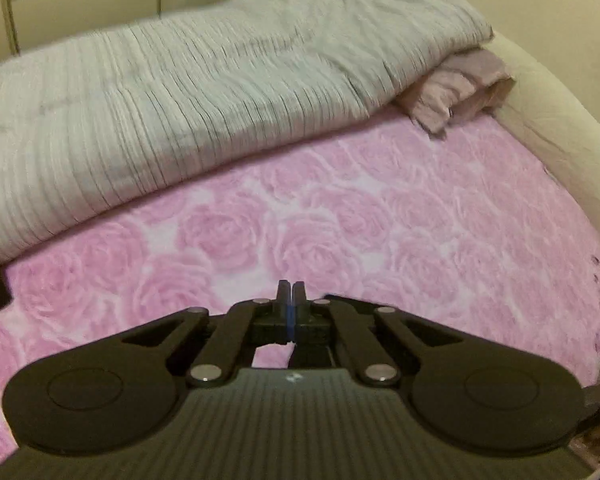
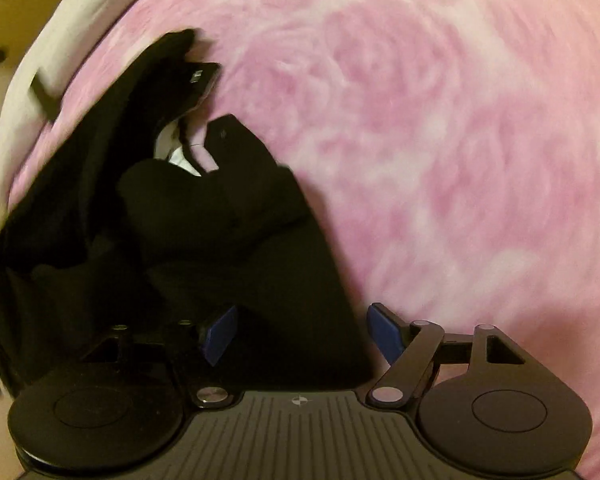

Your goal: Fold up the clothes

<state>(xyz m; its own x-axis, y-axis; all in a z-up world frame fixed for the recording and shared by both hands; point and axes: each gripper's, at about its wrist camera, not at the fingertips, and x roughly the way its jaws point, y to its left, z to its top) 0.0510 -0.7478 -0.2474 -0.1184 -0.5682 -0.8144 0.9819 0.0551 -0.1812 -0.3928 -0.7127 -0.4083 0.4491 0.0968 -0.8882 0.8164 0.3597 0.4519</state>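
A crumpled black garment (image 2: 220, 224) lies on the pink rose-patterned blanket (image 2: 440, 140), near the bed's white edge (image 2: 56, 36). A white label (image 2: 172, 152) shows inside its folds. My right gripper (image 2: 302, 330) hangs just over the garment's near part. Its jaws stand open, and its blue pads (image 2: 384, 330) do not press on the cloth. In the left wrist view the garment is out of sight. There my left gripper (image 1: 290, 294) is shut above the bare blanket (image 1: 340, 232) with nothing between its fingers.
A folded grey striped quilt (image 1: 188, 112) lies across the far side of the bed. A dusty pink cloth (image 1: 456, 88) pokes out beneath its right end. The cream bed edge (image 1: 556, 128) curves along the right. A metal headboard rail (image 1: 8, 4) stands behind.
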